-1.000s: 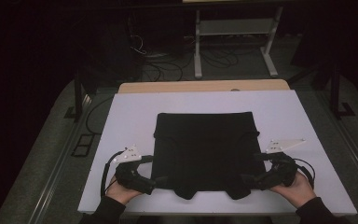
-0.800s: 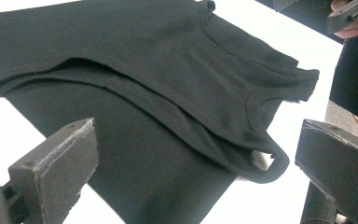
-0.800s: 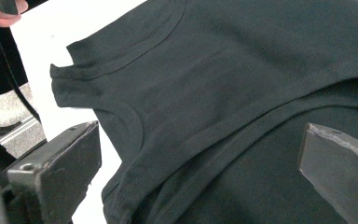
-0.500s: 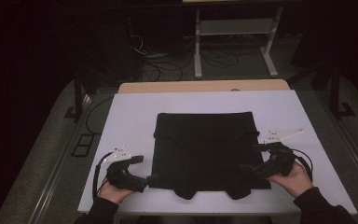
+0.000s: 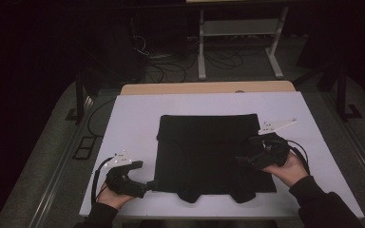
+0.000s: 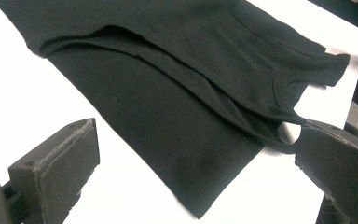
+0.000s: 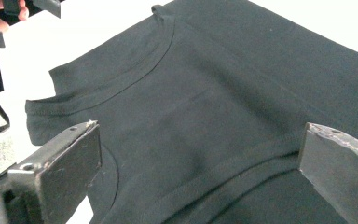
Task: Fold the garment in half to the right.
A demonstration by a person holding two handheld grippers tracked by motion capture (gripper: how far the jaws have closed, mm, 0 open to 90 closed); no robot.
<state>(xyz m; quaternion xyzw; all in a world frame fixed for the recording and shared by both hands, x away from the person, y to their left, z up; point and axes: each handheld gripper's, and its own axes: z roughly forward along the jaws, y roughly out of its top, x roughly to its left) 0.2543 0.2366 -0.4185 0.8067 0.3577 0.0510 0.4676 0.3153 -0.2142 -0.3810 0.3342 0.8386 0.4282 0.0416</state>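
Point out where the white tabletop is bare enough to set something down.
Bare strips: between the black shirt and the white tabletop's far edge, and along its left and right edges beside the shirt. Crowded: the near corners, where the left gripper and right gripper work.

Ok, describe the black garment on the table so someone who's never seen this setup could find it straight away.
Start at the white table in the middle of the dark room. The black garment lies folded flat at its centre, between the left gripper and the right gripper. It is the one large dark square on the white top, with a curved neckline seam facing the near edge.
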